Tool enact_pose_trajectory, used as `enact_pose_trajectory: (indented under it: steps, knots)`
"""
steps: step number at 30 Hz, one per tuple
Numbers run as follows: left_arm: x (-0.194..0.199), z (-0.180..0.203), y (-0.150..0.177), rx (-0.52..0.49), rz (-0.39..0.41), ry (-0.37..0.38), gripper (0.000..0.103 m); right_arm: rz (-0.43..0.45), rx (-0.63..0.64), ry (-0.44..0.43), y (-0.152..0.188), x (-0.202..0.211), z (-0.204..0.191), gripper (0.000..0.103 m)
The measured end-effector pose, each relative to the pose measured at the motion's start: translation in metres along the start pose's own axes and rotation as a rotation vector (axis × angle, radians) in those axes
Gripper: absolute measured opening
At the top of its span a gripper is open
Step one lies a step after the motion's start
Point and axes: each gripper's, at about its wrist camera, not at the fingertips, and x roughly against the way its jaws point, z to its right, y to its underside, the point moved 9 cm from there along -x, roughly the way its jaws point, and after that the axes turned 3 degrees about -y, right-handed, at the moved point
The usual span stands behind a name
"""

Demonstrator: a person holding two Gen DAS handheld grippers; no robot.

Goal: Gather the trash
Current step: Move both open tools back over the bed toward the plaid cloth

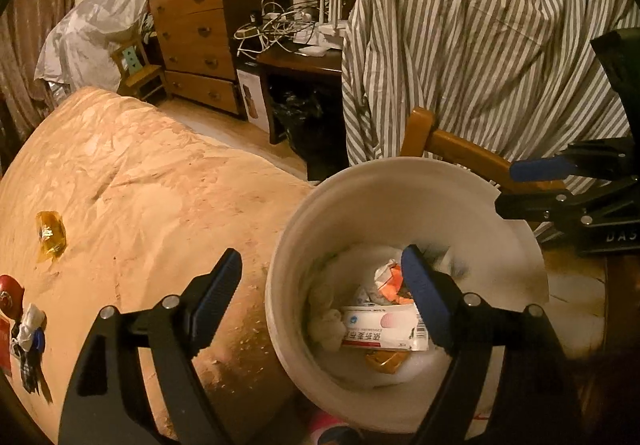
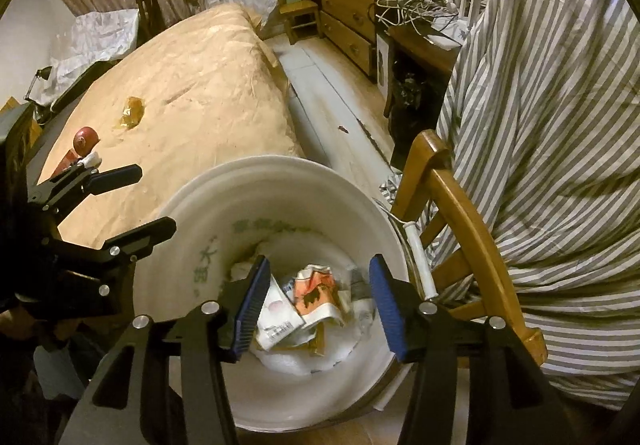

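Note:
A white plastic bucket (image 1: 304,213) stands on the floor beside the bed and holds trash: a white printed packet (image 1: 384,329), an orange wrapper (image 1: 394,277) and crumpled paper. My left gripper (image 1: 320,285) hangs open above the bucket's left rim, one finger over the bedspread and one over the trash, with nothing between its pads. My right gripper (image 2: 320,305) is open over the bucket (image 2: 280,165), and the trash pile (image 2: 316,293) lies loose below it. An amber wrapper (image 1: 50,237) and a red-capped item (image 2: 84,137) lie on the bed.
The orange bedspread (image 2: 192,77) fills the left. A wooden chair (image 2: 460,197) draped with striped cloth (image 2: 552,105) stands right of the bucket. Behind are a wooden dresser (image 1: 192,33), a cable-covered desk (image 1: 296,57) and a small wooden stool (image 2: 296,5).

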Motion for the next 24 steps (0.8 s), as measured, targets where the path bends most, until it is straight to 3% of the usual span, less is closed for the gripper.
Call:
enact_pose_trajectory:
  steps: [9,14,20,24]
  knots:
    - [0.013,-0.011,0.004,0.014,0.019,-0.014,0.079,0.03,0.039,-0.01,-0.004,0.007,-0.024,0.054]
    - [0.024,-0.046,0.022,0.067,0.025,-0.047,0.079,0.12,0.106,-0.021,-0.012,0.018,-0.066,0.07]
    - [0.043,-0.14,0.069,0.216,0.022,-0.141,0.079,0.191,0.21,-0.132,-0.015,0.017,-0.155,0.077]
    - [0.066,-0.236,0.118,0.364,0.027,-0.264,0.079,0.179,0.247,-0.225,-0.008,0.002,-0.21,0.078]
